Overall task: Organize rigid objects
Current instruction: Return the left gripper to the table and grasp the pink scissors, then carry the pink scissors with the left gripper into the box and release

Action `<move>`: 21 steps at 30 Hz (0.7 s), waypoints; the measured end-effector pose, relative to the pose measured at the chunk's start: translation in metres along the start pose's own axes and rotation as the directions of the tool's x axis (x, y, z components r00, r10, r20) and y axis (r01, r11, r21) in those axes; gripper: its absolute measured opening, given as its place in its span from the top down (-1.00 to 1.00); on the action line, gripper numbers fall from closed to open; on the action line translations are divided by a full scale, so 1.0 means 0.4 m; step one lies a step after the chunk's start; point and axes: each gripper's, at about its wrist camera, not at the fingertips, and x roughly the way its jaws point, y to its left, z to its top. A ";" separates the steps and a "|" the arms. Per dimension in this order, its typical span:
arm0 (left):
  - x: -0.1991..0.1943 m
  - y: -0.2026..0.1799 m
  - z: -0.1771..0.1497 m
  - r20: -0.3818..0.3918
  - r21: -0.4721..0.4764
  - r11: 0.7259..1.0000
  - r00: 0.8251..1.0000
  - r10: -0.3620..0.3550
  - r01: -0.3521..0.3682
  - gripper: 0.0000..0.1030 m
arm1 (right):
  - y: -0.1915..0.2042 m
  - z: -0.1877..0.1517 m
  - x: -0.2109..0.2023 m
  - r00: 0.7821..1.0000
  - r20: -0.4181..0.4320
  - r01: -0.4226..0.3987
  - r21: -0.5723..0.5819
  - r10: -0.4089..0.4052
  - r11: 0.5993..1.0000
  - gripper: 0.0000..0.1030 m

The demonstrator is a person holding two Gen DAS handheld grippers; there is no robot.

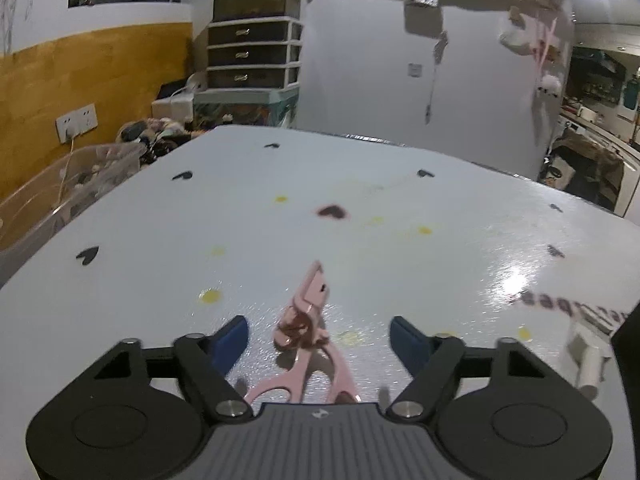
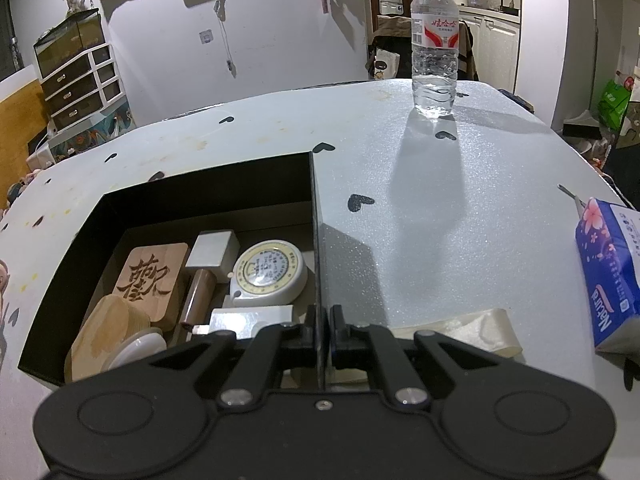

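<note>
In the left wrist view a pink eyelash curler (image 1: pixel 306 332) lies on the white table (image 1: pixel 360 208), handles toward me. My left gripper (image 1: pixel 319 338) is open, its blue pads on either side of the curler and apart from it. In the right wrist view my right gripper (image 2: pixel 321 332) is shut on the right wall of a black box (image 2: pixel 100 216). The box holds a carved wooden coaster (image 2: pixel 150 274), a round tape measure (image 2: pixel 270 270), a white block (image 2: pixel 212 252), a brown cylinder (image 2: pixel 198 294), another white block (image 2: pixel 248 318) and a round wooden piece (image 2: pixel 108 336).
A water bottle (image 2: pixel 435 44) stands at the far side of the table. A blue tissue pack (image 2: pixel 610 276) is at the right edge, a cream ribbon (image 2: pixel 472 330) near my right gripper. A white object (image 1: pixel 586 356) lies right of my left gripper. A clear bin (image 1: pixel 60 196) stands off the left edge.
</note>
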 end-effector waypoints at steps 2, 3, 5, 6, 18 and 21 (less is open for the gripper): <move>0.016 0.006 -0.002 -0.012 -0.012 1.000 1.000 0.007 -0.007 -0.31 | -0.001 0.000 0.002 1.000 -0.001 0.001 0.000 -0.001 1.000 0.90; 0.024 0.008 -0.004 -0.017 -0.014 1.000 1.000 0.008 -0.008 -0.22 | 0.000 0.000 0.003 1.000 -0.001 0.001 0.000 -0.001 1.000 0.90; 0.037 0.011 -0.009 -0.032 -0.018 1.000 0.999 0.013 -0.013 -0.12 | 0.000 0.000 0.003 1.000 -0.001 0.001 0.000 -0.001 1.000 0.90; 0.043 0.013 -0.013 -0.044 -0.018 1.000 0.999 0.017 -0.018 -0.01 | 0.000 0.000 0.003 1.000 -0.001 0.001 0.000 -0.001 1.000 0.90; 0.015 0.026 -0.031 -0.014 -0.134 0.987 0.995 -0.095 0.092 0.41 | 0.006 -0.002 0.005 1.000 -0.001 0.010 -0.006 -0.010 1.000 0.91; -0.009 -0.003 -0.032 -0.011 -0.182 0.958 0.974 -0.228 0.222 0.41 | 0.006 -0.002 0.006 1.000 0.000 0.009 -0.004 -0.009 1.000 0.91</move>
